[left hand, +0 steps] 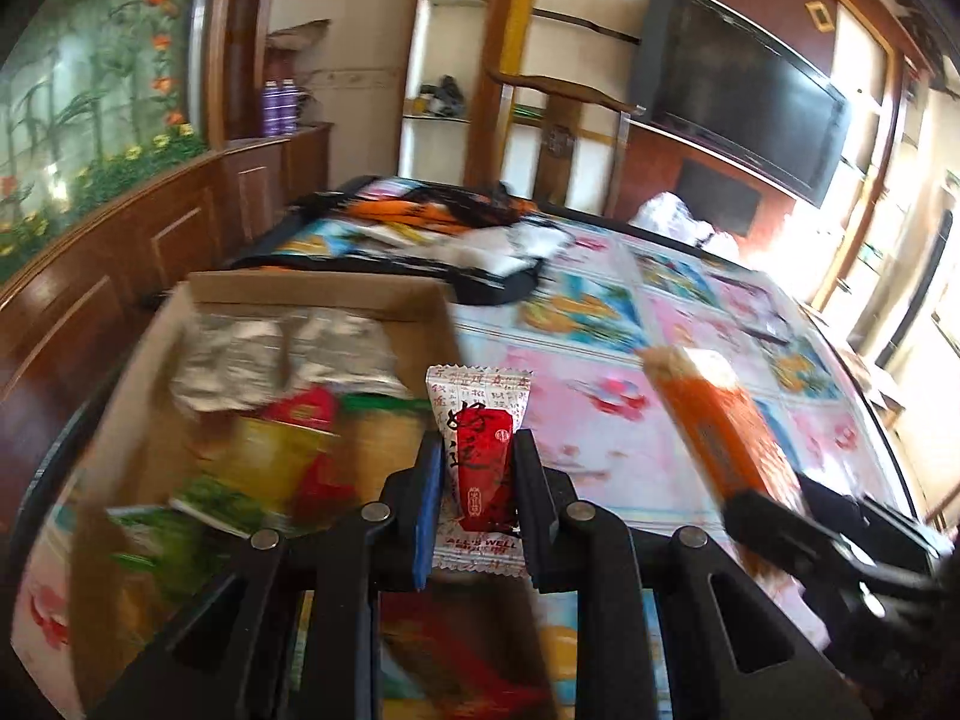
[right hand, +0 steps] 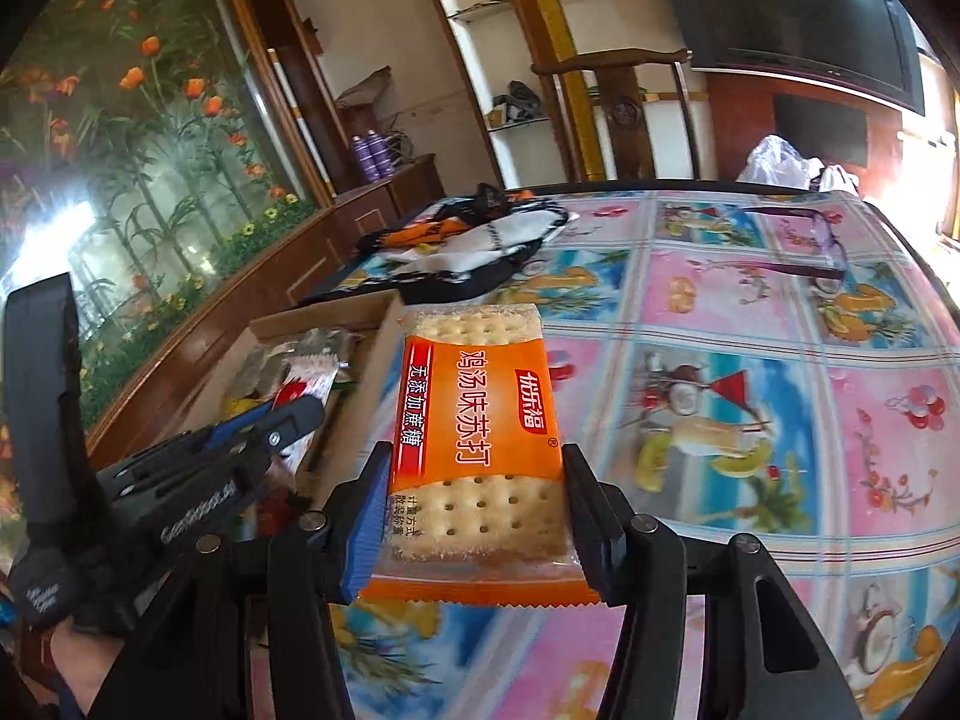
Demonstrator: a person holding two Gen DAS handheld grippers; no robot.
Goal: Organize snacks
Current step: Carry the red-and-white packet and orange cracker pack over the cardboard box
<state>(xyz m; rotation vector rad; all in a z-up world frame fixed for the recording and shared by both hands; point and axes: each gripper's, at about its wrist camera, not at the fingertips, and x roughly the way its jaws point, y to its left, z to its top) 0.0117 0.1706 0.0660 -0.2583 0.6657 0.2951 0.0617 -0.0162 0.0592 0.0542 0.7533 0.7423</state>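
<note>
My left gripper (left hand: 480, 468) is shut on a small red and white snack packet (left hand: 483, 456), held upright just right of the open cardboard box (left hand: 324, 294). Several snack packs lie in the box, among them silver, green and red ones. My right gripper (right hand: 477, 480) is shut on an orange cracker packet (right hand: 480, 408), lifted above the table beside the box wall (right hand: 384, 348). In the left wrist view the cracker packet (left hand: 720, 420) and the right gripper (left hand: 774, 498) show blurred at the right. From the right wrist camera the left gripper (right hand: 300, 420) sits over the box.
The table (right hand: 780, 390) wears a bright patterned cover. A heap of clothes (right hand: 480, 246) lies at its far side behind the box, glasses (right hand: 822, 246) rest at the far right, and a white plastic bag (right hand: 774, 162) sits at the back edge. A wooden chair (right hand: 624, 108) stands beyond.
</note>
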